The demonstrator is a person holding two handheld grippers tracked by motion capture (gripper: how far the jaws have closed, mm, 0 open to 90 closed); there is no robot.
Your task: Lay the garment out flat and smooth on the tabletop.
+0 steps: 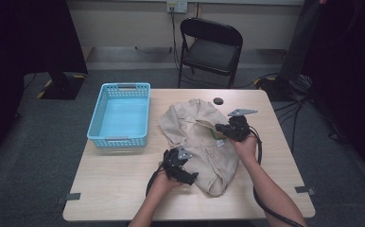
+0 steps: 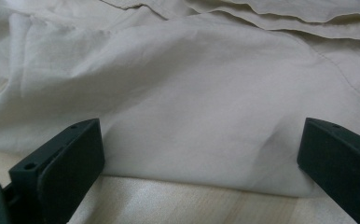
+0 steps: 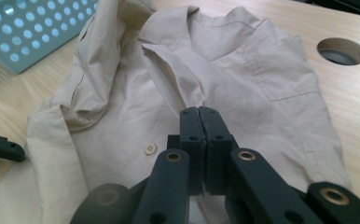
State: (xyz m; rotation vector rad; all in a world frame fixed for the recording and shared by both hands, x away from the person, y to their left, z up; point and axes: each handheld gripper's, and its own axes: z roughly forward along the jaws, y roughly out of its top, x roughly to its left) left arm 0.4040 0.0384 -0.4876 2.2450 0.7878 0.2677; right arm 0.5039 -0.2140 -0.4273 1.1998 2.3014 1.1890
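**Shirt fold: right pinching fabric, left open at the hem**

Beige shirt (image 1: 200, 144) lies rumpled on the table (image 1: 124, 189), just right of the blue basket (image 1: 120, 116). The round cable hole (image 1: 218, 100) sits just beyond its far edge.

Handling, my read: thin woven cotton, light, fully limp. It will drape and drag, not hold shape. Low slip on wood. Nothing fragile except the buttons (image 3: 149, 148). Best holds are doubled edges: collar, placket, hem, shoulder seams. A single-layer pinch mid-panel just tents the cloth.

Right gripper (image 3: 200, 114): jaws pressed together, no visible gap, tips in the front panel below the collar (image 3: 169, 53). Fabric appears nipped between the pads, a thin bite, could slip out under pull.

Left gripper (image 2: 201, 154): jaws wide apart, low at the table, straddling a bulged fold at the shirt's edge on the side away from the basket. Pads look clear of the cloth, holding nothing.
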